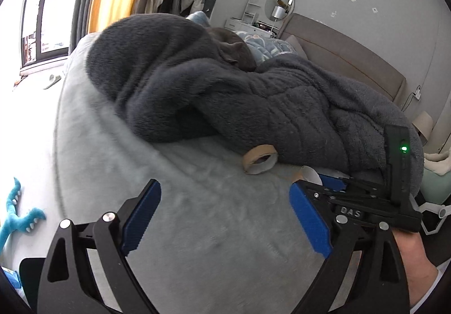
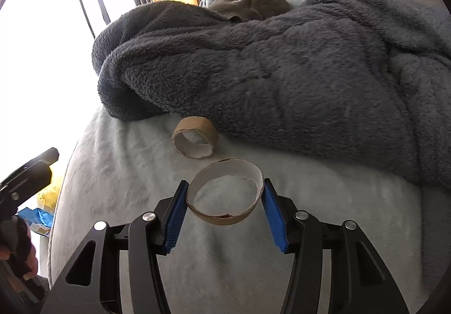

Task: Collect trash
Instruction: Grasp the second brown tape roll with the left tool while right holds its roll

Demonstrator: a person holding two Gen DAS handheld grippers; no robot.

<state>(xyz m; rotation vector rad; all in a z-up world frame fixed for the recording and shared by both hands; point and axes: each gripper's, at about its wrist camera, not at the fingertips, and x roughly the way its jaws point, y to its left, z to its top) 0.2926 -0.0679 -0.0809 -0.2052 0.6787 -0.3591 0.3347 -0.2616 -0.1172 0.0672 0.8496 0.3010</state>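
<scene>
A torn cardboard ring [image 2: 225,218] sits between the blue pads of my right gripper [image 2: 224,183], which is shut on it just above the light grey bed cover [image 2: 118,161]. The same ring [image 1: 311,174] and my right gripper [image 1: 327,179] show at the right of the left wrist view. A second, taller cardboard ring [image 2: 197,126] lies on its side against the dark blanket's edge, just beyond the held one; it also shows as a ring [image 1: 255,155] ahead of my left gripper [image 1: 224,185]. That gripper is wide open over the cover with nothing between its fingers.
A dark grey fleece blanket [image 2: 282,74] is piled across the bed, with a grey cat [image 2: 251,4] lying behind it. A blue toy [image 1: 17,218] lies on the floor at the left. Blue packaging [image 2: 39,218] and something yellow [image 2: 50,195] lie beside the bed's left edge.
</scene>
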